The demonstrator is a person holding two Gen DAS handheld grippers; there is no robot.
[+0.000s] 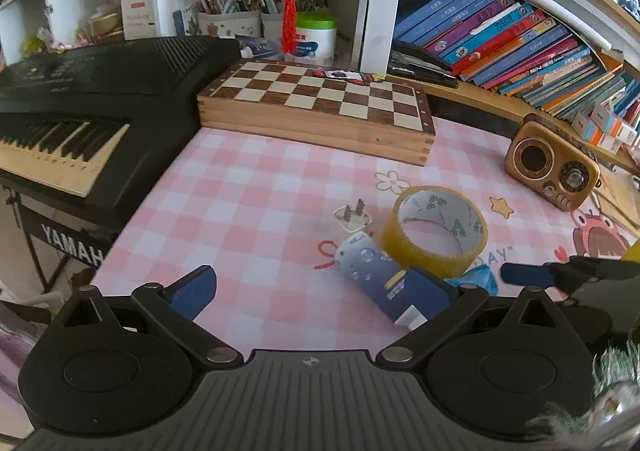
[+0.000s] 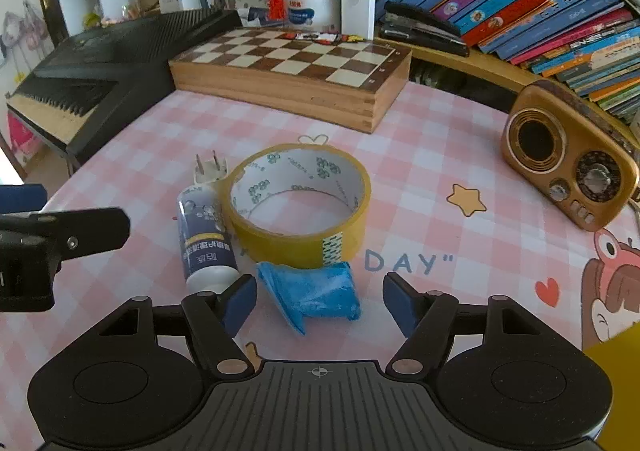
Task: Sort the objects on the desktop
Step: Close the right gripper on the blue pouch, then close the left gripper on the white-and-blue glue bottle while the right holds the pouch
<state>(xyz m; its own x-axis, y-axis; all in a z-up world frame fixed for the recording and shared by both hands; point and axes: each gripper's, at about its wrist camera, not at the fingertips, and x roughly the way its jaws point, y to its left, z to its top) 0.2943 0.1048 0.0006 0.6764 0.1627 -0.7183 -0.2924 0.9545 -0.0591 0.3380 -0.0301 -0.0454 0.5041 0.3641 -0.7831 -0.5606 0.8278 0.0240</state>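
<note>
One "YAMAHA" keyboard [image 1: 72, 91] — "DAY" mat [image 2: 400, 171]

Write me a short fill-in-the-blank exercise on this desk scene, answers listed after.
1. The tape roll lies flat on a pink ____ mat.
2. The bottle lies on its ____.
3. The blue bag sits in front of the ____ claw, between its open fingers.
4. The chessboard box is ____.

Answers: checked; side; right; closed

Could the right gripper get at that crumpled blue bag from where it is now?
Probably yes. The right gripper is open, and the blue bag lies on the mat between its fingers with nothing over it. The tape roll sits just behind the bag, close but not blocking.
</note>
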